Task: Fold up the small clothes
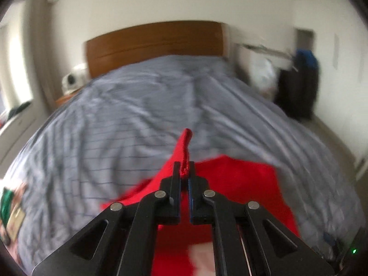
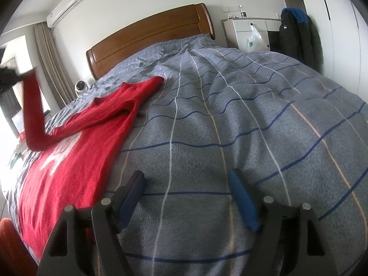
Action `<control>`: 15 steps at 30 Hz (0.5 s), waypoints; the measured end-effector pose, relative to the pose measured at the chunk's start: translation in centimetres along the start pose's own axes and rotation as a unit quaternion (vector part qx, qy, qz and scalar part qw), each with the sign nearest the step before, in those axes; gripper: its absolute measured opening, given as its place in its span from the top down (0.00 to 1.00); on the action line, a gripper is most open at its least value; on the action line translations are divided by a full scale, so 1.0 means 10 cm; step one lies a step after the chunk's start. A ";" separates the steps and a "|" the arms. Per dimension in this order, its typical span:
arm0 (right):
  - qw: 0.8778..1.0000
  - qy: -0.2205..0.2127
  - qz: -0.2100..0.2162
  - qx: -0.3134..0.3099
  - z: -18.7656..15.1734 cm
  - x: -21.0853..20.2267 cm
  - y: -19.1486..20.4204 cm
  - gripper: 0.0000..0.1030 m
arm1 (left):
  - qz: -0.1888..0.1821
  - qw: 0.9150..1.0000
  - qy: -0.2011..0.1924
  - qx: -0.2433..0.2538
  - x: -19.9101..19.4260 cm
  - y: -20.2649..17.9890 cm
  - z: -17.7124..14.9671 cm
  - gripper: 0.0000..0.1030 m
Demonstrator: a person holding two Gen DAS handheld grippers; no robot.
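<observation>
A small red sweater (image 2: pixel 76 154) with a white print lies spread on the grey checked bed cover (image 2: pixel 230 119), at the left of the right wrist view. My left gripper (image 1: pixel 184 170) is shut on the cuff of one red sleeve (image 1: pixel 185 147) and holds it lifted above the sweater body (image 1: pixel 241 184). In the right wrist view that sleeve (image 2: pixel 31 115) rises steeply to the left gripper (image 2: pixel 9 78) at the far left edge. My right gripper (image 2: pixel 187 181) is open and empty, low over bare cover just right of the sweater's hem.
A wooden headboard (image 2: pixel 149 34) closes the far end of the bed. A white cabinet (image 2: pixel 248 32) with a plastic bag and a dark jacket (image 2: pixel 296 36) stand at the right. A small white device (image 2: pixel 81 86) sits by the left bedside, near curtains.
</observation>
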State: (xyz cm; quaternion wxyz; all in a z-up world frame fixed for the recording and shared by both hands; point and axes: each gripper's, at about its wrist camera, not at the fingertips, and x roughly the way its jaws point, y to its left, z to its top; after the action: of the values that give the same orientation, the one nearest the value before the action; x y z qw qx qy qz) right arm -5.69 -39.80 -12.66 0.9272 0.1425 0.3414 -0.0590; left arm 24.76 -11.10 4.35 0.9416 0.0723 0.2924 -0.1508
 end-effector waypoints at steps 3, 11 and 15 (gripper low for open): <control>1.000 -0.001 0.003 0.002 0.00 -0.01 0.00 0.26 | -0.026 0.998 0.037 0.042 0.36 -0.61 -0.25 0.90; 1.000 -0.003 0.004 0.001 -0.01 -0.01 -0.01 0.26 | -0.049 0.984 0.102 0.139 0.30 -1.16 -1.29 0.26; 1.000 -0.005 0.006 -0.002 0.00 0.00 0.00 0.25 | -0.054 0.982 0.104 0.151 -0.06 -0.88 -1.67 0.18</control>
State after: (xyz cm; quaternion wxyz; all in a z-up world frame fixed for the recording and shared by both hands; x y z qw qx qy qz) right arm -5.69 -39.83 -12.74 0.9293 0.1428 0.3362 -0.0538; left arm 12.57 -15.54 -9.34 0.8747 0.2131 0.3658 -0.2360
